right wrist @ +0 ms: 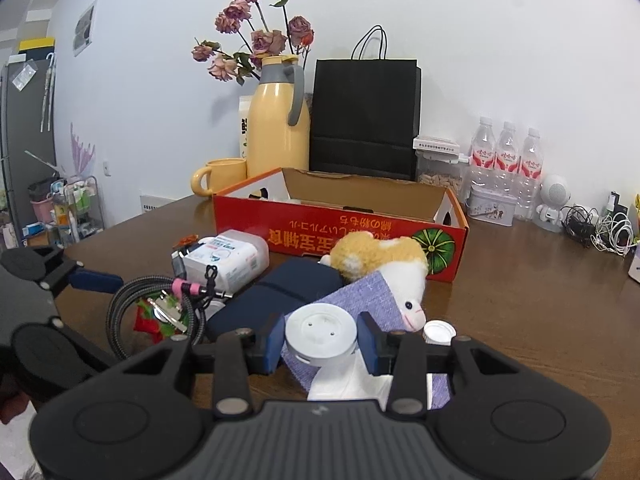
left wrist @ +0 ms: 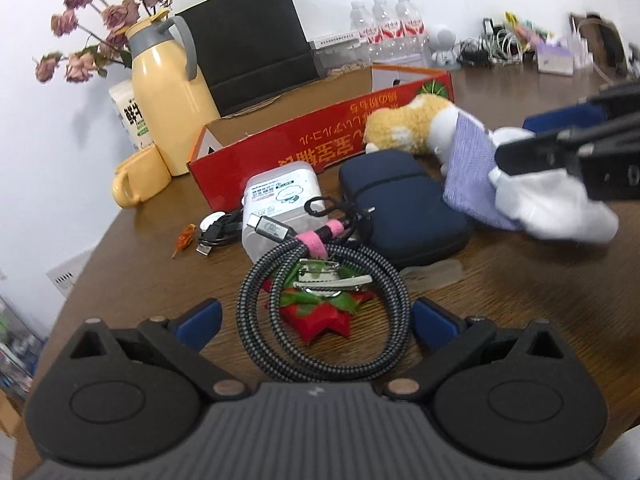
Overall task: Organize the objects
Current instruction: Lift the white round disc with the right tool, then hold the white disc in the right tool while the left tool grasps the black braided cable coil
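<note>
A: Your right claw (right wrist: 321,347) pinches a white round device (right wrist: 321,334), both blue pads tight on its rim. It sits low over the bench (right wrist: 520,320), above a lilac cloth (right wrist: 362,294) and a white sock (right wrist: 348,380).

B: And your left claw (left wrist: 316,320)?

A: Spread wide, holding nothing. Between its fingers lies a coiled cable (left wrist: 320,312) with a red-and-green clip (left wrist: 320,312) inside the loop, both on the bench.

B: What lies past the cable?

A: A white wipes box (left wrist: 280,204), a navy pouch (left wrist: 400,212) just beside it, then a plush toy (left wrist: 408,124) against the red box (left wrist: 312,140). The red box stands open; I cannot tell you what is in it.

B: Anything near your right claw?

A: A small white cap (right wrist: 439,332) on the bench, just right of the cloth. The plush's head touches the cloth. Behind the red box stand a yellow jug (right wrist: 278,120), a mug (right wrist: 220,174) and a black bag (right wrist: 364,116).
</note>
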Demonstrator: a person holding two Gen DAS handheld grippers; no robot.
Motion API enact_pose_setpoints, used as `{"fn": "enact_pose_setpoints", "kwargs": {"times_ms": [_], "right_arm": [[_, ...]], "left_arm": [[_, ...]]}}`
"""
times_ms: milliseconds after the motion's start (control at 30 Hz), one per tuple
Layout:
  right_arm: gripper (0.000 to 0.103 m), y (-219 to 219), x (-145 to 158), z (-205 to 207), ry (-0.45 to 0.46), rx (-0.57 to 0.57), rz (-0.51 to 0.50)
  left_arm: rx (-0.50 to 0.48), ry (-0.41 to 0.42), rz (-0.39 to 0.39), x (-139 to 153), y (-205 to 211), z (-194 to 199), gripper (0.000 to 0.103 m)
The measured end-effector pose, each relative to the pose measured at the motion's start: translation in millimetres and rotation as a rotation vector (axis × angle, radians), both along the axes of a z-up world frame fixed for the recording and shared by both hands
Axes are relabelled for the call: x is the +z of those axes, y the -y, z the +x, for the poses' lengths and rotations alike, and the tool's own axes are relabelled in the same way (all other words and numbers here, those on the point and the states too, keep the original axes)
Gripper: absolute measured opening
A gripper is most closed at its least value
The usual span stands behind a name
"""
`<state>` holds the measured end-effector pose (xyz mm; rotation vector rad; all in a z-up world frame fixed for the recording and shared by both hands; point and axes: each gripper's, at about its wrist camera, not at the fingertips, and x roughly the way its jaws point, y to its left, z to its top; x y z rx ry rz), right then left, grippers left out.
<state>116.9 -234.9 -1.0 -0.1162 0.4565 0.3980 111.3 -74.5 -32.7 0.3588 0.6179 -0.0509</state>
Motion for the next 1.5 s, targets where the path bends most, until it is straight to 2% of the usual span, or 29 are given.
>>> {"fn": "enact_pose_setpoints", "kwargs": {"times_ms": [267, 300, 333, 400, 467, 667, 800, 967, 1100, 1367, 1500], "right_arm": [[0.038, 3, -6, 4, -0.011, 0.009, 0.019], [0.038, 4, -7, 4, -0.012, 0.008, 0.02], [0.038, 4, -7, 4, -0.014, 0.008, 0.022], [0.038, 5, -8, 5, -0.017, 0.007, 0.024], [0.038, 5, -8, 5, -0.019, 0.006, 0.025], [0.038, 6, -11, 5, -0.031, -0.001, 0.025], [0.038, 6, -14, 7, -0.043, -0.014, 0.027], [0.038, 4, -16, 7, -0.056, -0.025, 0.027], [0.038, 0, -15, 7, -0.059, -0.032, 0.019], [0.038, -8, -15, 7, -0.067, -0.036, 0.006], [0.038, -11, -13, 6, -0.067, -0.04, 0.001]], "left_arm": [[-0.011, 0.029, 0.063, -1, 9, 3, 0.103], [-0.018, 0.029, 0.065, -1, 9, 3, 0.1], [-0.032, 0.025, 0.062, -1, 8, 4, 0.093], [-0.043, 0.011, 0.05, 1, 7, 5, 0.09], [-0.057, -0.001, 0.021, 3, 2, 6, 0.09], [-0.082, -0.018, -0.154, 9, -31, 6, 0.089], [-0.05, -0.018, -0.213, 11, -48, 10, 0.089], [-0.053, 0.024, -0.276, 18, -56, 7, 0.088], [-0.063, 0.034, -0.289, 20, -58, 7, 0.088], [-0.033, -0.021, -0.245, 5, -58, 15, 0.09], [-0.024, -0.028, -0.204, 5, -54, 21, 0.098]]}}
